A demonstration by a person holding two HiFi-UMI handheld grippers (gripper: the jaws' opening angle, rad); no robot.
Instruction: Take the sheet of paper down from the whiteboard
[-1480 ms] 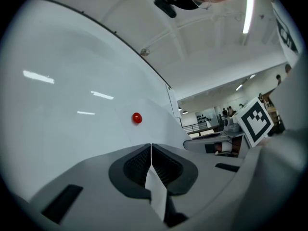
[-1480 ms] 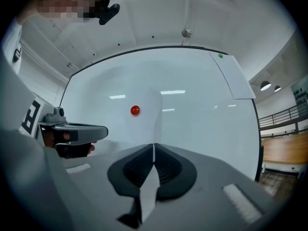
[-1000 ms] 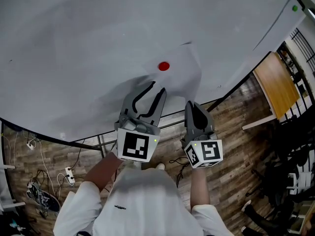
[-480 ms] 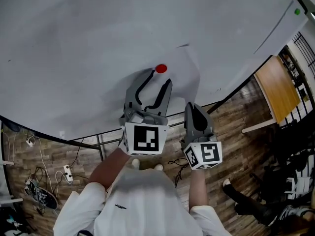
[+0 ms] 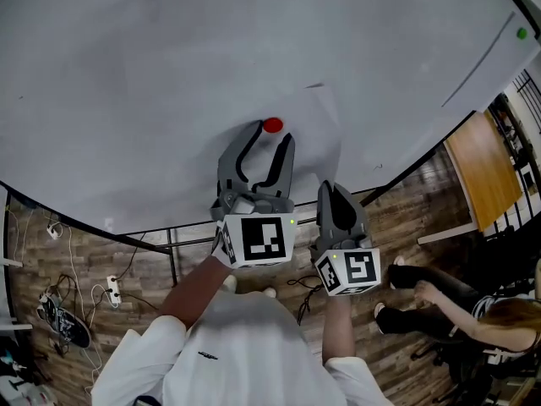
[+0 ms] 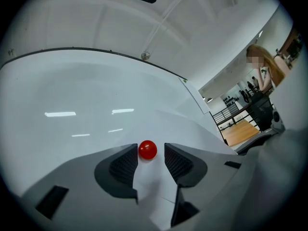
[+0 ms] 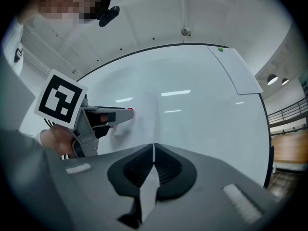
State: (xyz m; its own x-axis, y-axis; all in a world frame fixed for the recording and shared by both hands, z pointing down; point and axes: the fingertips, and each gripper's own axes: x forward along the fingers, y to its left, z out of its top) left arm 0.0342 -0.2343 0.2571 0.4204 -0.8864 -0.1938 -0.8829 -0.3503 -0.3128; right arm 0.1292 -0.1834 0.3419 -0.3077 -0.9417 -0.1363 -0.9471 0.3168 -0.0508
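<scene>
The left gripper [image 5: 272,132], lower and half-closed a second ago, now has its jaws spread wide on either side of the red magnet [image 5: 272,125], not squeezing it. The magnet pins the sheet of paper [image 5: 319,121] to the whiteboard [image 5: 161,74]. The right gripper [image 7: 154,147] stays clamped on the sheet's 6 o'clock edge. A seated person [image 5: 461,304] has appeared at 4 o'clock.

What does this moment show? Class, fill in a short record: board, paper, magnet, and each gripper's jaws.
board: whiteboard, upright
paper: sheet of paper, on the board
magnet: red magnet, on the sheet, pinning it
left gripper: jaws apart, one on either side of the magnet, not clamping it
right gripper: jaws shut on the sheet's edge
task status: paper not yet down
</scene>
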